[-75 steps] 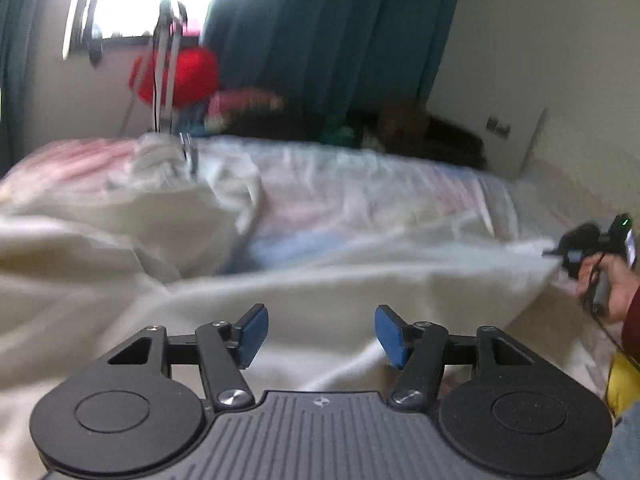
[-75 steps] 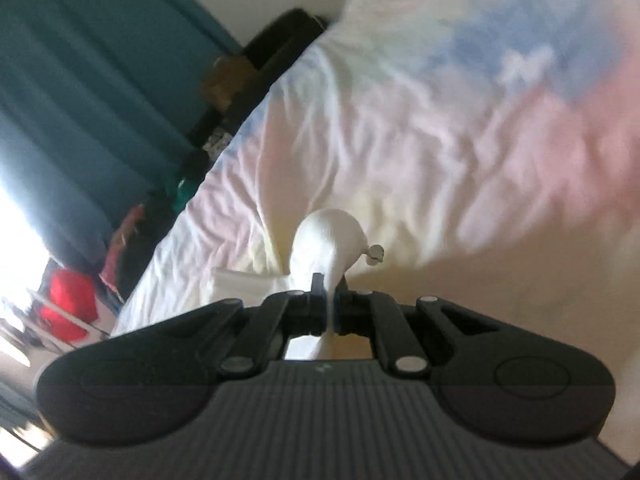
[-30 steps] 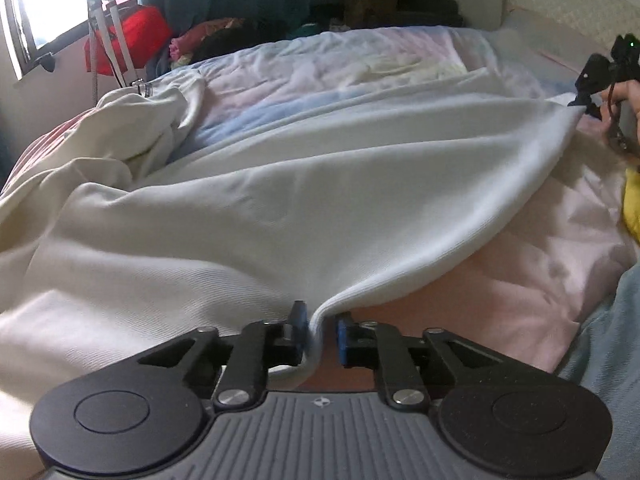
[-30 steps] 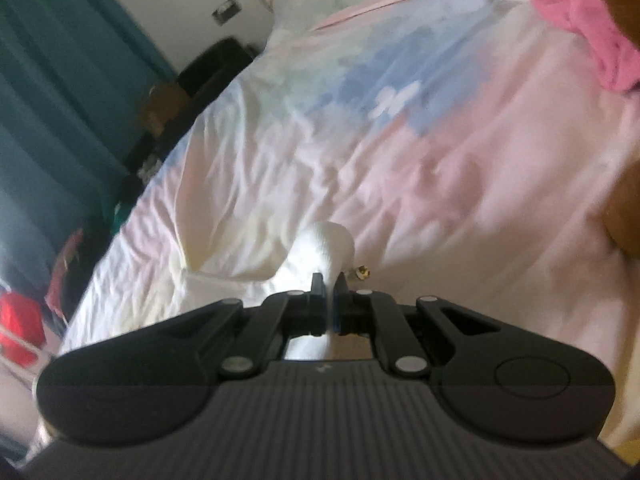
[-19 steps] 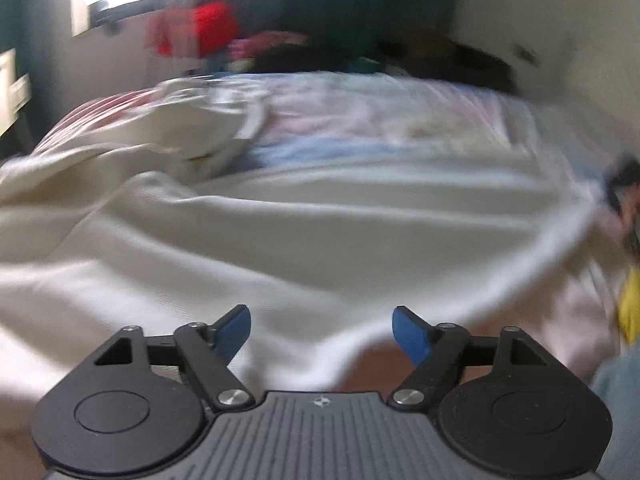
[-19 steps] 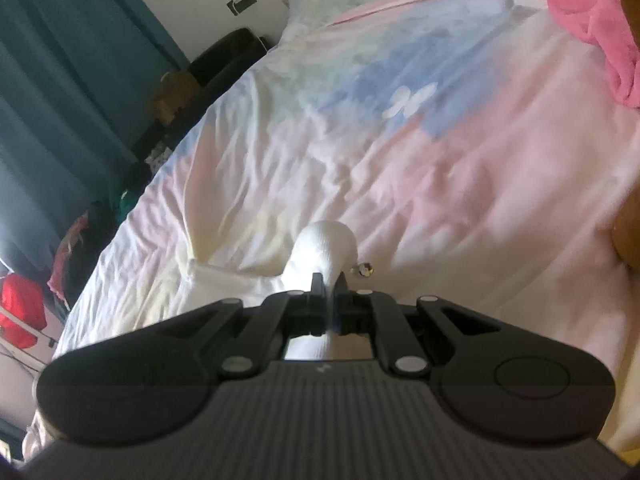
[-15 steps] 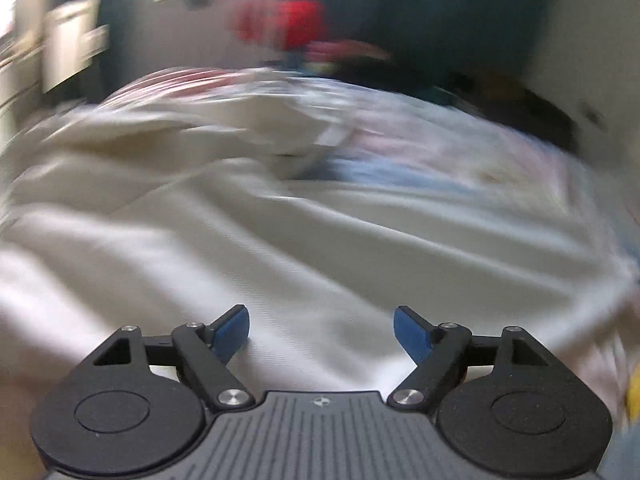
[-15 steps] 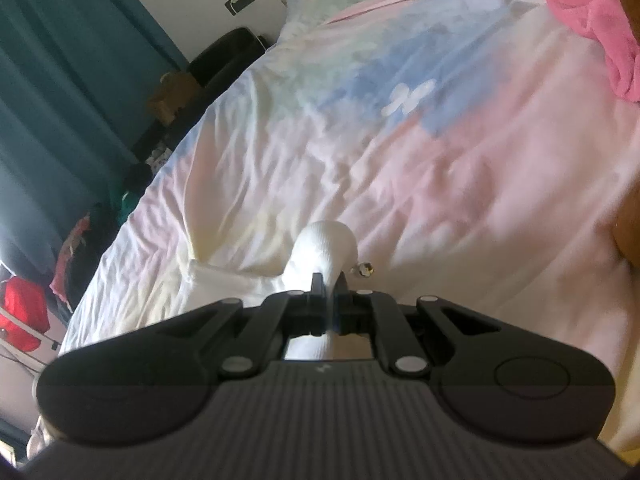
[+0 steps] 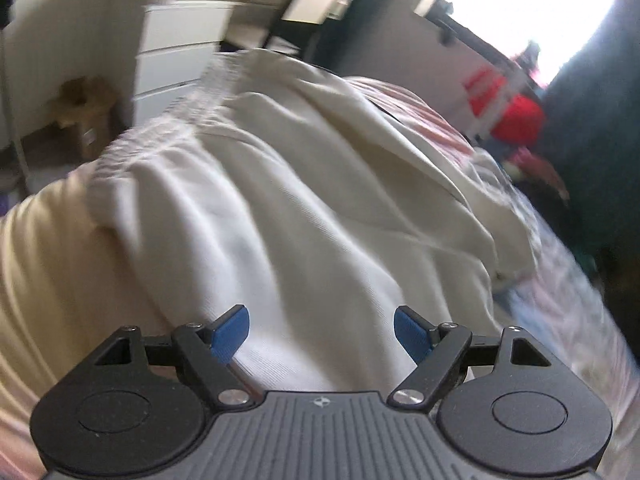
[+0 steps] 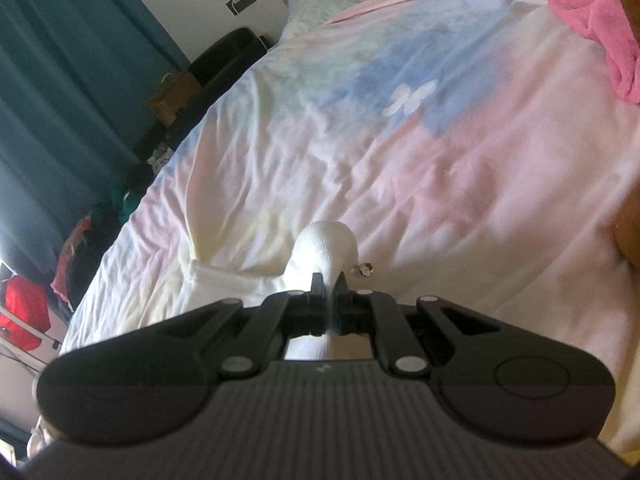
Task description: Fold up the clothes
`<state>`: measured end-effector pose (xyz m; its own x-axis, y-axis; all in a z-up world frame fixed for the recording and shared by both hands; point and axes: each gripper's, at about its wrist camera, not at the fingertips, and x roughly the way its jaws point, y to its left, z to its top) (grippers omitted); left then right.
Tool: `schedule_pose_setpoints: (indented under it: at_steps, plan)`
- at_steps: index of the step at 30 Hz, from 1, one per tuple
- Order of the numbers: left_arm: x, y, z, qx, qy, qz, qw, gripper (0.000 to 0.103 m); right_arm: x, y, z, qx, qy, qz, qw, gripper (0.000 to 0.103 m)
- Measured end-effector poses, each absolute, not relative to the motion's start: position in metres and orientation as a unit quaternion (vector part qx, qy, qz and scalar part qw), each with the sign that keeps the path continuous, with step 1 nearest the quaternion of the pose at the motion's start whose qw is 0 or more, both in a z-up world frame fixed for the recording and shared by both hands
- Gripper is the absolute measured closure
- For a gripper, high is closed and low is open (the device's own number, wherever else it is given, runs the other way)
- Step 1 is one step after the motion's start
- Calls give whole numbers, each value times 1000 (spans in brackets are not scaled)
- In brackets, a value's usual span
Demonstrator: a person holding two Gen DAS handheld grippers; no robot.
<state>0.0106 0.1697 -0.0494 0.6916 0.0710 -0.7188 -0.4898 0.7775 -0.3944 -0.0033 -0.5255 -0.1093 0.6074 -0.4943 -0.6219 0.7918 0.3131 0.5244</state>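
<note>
A large cream-white garment [image 9: 280, 208] lies spread and rumpled across the bed in the left wrist view, its gathered waistband [image 9: 160, 140] toward the upper left. My left gripper [image 9: 322, 330] hovers over the cloth, open, its blue pads [image 9: 232, 328] wide apart with nothing pinched between them. In the right wrist view my right gripper [image 10: 329, 284] is shut on a bunched corner of the same white garment [image 10: 328, 244], which bulges out past the fingertips. A small metal eyelet or cord tip [image 10: 366, 269] hangs beside it.
The bed has a pastel pink, blue and yellow cover [image 10: 440, 140]. A pink fluffy cloth [image 10: 592, 12] lies at its far right. White drawers [image 9: 180, 40] and a cardboard box [image 9: 84, 116] stand beyond the bed. Teal curtains [image 10: 60, 80] and a red bag [image 9: 516, 116] sit by the window.
My left gripper let go of the garment's edge, opened wide, then swung and rolled toward the waistband side of the bed. The right gripper stayed put, still clamped on its corner.
</note>
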Motion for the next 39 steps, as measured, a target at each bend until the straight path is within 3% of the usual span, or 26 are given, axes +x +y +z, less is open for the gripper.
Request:
schedule_pose_setpoints:
  at_steps: [11,16,22,24,28,30,32,33,39]
  plan:
    - [-30,226,-49,-446,299,217,815,21,-2,-524,-108,422,169,-410,791,96]
    - [-39,251,-55,-496,313,224,778,20,-9,-523,-99,439,127,-396,796,96]
    - [-27,260,-62,-493,336,221,771,23,-2,-522,-98,427,135,-401,799,96]
    - [-21,267,-67,-498,332,231,767,36,-2,-525,-103,430,148,-407,792,96]
    - [-17,272,-55,-462,302,263,791,50,-10,-527,-112,454,162,-417,771,96]
    - [-16,273,-50,-453,297,269,796,78,-13,-525,-112,457,162,-419,768,96]
    - [-18,271,-44,-437,292,272,806,87,-13,-521,-108,443,160,-422,775,96]
    - [-20,268,-41,-427,288,272,813,96,-13,-519,-106,437,158,-424,777,96]
    - [-34,274,-12,-348,258,315,844,97,-13,-511,-105,413,183,-450,770,96]
